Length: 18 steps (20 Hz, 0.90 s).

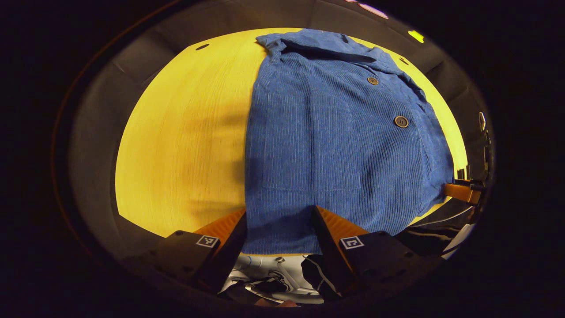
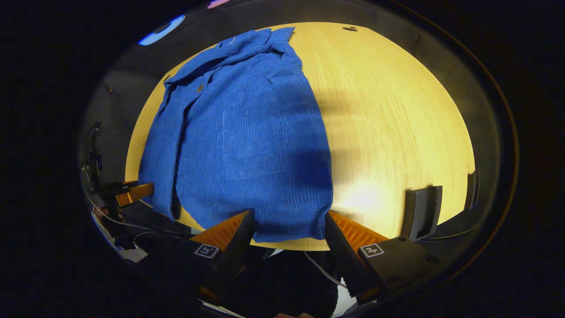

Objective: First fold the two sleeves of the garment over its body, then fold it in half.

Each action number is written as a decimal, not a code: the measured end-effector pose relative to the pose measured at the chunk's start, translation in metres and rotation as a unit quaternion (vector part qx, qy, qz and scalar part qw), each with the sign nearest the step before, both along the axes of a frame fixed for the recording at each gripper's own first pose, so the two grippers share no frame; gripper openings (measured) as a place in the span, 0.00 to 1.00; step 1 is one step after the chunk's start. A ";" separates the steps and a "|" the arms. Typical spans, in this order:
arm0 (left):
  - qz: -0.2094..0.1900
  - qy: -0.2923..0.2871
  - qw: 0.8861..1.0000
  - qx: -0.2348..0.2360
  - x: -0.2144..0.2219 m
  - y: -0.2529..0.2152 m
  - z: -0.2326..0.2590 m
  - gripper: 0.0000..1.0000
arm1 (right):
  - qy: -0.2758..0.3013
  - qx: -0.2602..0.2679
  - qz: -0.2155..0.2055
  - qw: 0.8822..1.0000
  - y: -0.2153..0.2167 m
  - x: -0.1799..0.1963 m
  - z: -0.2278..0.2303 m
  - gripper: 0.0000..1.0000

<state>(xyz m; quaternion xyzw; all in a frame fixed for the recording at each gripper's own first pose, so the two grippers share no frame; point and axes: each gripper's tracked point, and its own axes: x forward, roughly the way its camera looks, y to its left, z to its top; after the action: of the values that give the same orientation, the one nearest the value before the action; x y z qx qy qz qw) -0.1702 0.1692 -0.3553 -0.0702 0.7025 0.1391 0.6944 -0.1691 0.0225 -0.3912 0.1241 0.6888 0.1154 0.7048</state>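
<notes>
A blue corduroy jacket (image 1: 335, 145) with brown buttons (image 1: 401, 121) lies flat on the yellow wooden table (image 1: 185, 141), collar at the far end and hem at the near edge. No sleeve sticks out at its sides. My left gripper (image 1: 280, 212) is open at the hem's left part, with cloth showing between its fingers. In the right gripper view the jacket (image 2: 247, 141) runs away from me, and my right gripper (image 2: 289, 214) is open over the hem's right corner. Each gripper also appears at the other view's edge: the right gripper (image 1: 461, 192) and the left gripper (image 2: 132, 194).
Two dark upright stands (image 2: 421, 212) sit at the table's near right edge. Bare tabletop (image 2: 388, 132) stretches to the right of the jacket. The table's near edge runs just under both grippers, with the floor and a person's shoes (image 1: 273, 278) below.
</notes>
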 end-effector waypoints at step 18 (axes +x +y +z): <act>0.094 0.009 0.989 -0.115 0.010 -0.031 0.001 0.02 | 0.051 -0.005 -0.063 0.997 -0.015 0.008 -0.004 0.16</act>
<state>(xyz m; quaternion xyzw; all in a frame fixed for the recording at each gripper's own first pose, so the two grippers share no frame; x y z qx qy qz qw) -0.1604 0.1386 -0.3544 -0.2137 0.7103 0.1229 0.6593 -0.1608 0.0078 -0.3951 0.1694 0.7153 0.0610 0.6752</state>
